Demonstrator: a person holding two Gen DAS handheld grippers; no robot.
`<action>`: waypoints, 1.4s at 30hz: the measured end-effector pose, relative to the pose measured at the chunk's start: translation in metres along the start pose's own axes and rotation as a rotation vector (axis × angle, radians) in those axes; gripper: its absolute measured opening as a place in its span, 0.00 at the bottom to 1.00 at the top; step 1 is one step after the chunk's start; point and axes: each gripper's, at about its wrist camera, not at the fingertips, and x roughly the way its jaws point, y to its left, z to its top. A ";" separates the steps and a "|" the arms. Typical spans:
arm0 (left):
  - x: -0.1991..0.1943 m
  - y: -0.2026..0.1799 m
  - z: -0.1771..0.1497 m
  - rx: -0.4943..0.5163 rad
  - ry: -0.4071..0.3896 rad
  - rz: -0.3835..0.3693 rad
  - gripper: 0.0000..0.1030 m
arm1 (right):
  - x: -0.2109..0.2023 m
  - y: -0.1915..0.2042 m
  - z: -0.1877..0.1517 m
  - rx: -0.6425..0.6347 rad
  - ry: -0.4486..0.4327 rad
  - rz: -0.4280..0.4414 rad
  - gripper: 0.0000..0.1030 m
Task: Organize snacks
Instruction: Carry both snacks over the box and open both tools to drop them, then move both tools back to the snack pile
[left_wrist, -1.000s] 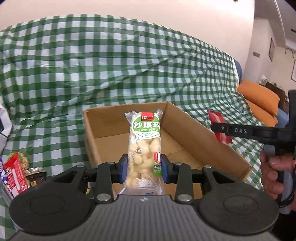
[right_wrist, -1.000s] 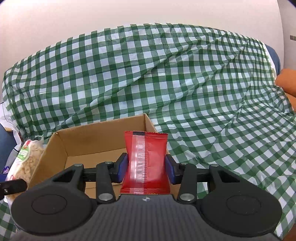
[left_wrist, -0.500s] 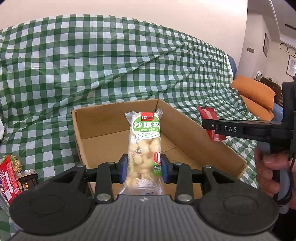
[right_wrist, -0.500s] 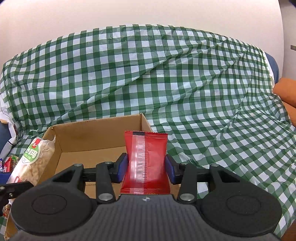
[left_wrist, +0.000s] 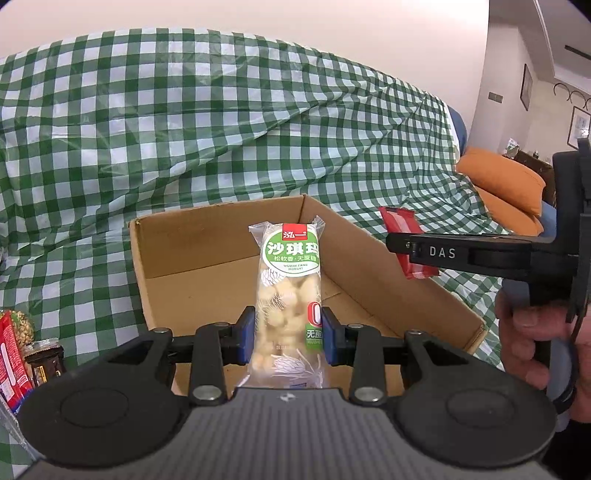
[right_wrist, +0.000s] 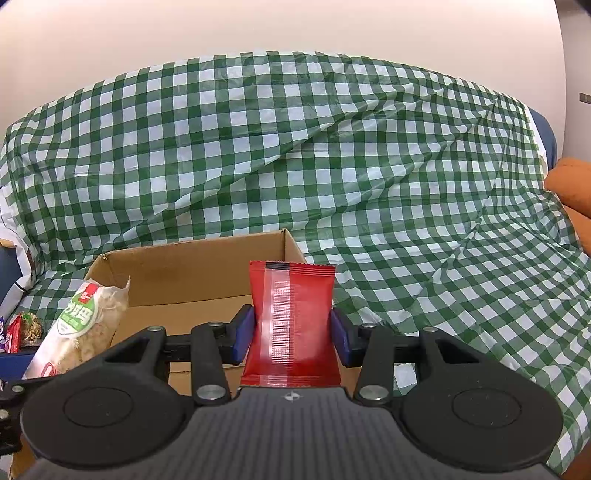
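Note:
My left gripper (left_wrist: 288, 332) is shut on a clear snack pack with a green label (left_wrist: 290, 266), held upright over the near end of an open cardboard box (left_wrist: 207, 243). My right gripper (right_wrist: 293, 336) is shut on a red packet (right_wrist: 291, 291), also upright, above the box's near right part (right_wrist: 192, 269). In the left wrist view the right gripper's side (left_wrist: 410, 254) and its red packet (left_wrist: 397, 221) hang over the box's right wall. The right wrist view shows the pale snack pack (right_wrist: 81, 325) over the left wall. I see nothing lying on the box floor.
A green-and-white checked cloth (right_wrist: 332, 166) covers the sofa under the box. Several loose snacks (left_wrist: 14, 350) lie left of the box. An orange cushion (left_wrist: 506, 173) sits far right. A person's hand (left_wrist: 524, 332) grips the right gripper's handle.
In the right wrist view the pale snack pack has come further in from the left, over the box's left wall. Both grips look unchanged.

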 end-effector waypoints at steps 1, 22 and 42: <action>-0.001 0.000 0.000 -0.004 -0.001 -0.002 0.39 | 0.000 -0.001 0.000 0.005 0.001 0.001 0.46; -0.019 0.029 0.002 -0.042 -0.051 0.079 0.44 | -0.002 0.004 0.000 0.015 -0.019 -0.026 0.59; -0.095 0.192 -0.015 -0.541 0.009 0.293 0.26 | -0.059 0.106 -0.009 0.026 -0.152 0.284 0.39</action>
